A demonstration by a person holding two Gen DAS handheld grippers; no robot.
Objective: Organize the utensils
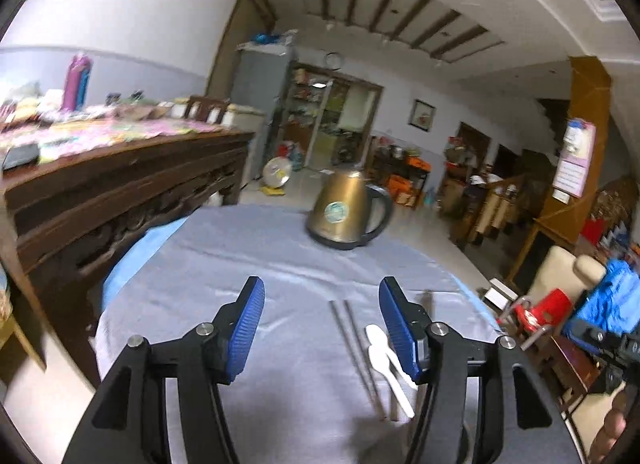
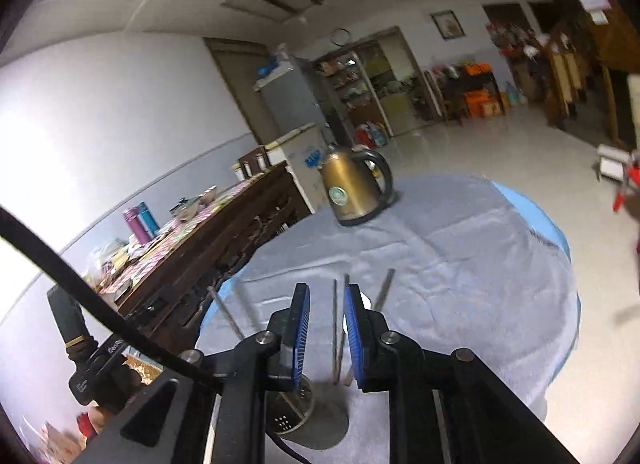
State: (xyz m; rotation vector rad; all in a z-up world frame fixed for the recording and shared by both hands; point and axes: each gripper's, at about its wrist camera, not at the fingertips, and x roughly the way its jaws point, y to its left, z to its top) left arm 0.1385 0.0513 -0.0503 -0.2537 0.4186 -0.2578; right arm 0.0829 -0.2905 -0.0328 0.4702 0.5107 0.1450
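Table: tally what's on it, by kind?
Metal chopsticks: 4 clear; a blurred streak at the left may be a fifth
White spoons: 2
Gold kettle: 1
Perforated metal holder: 1
Total: 8

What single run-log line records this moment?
left tool: open, empty | right tool: open, empty | chopsticks, white spoons: on tablecloth
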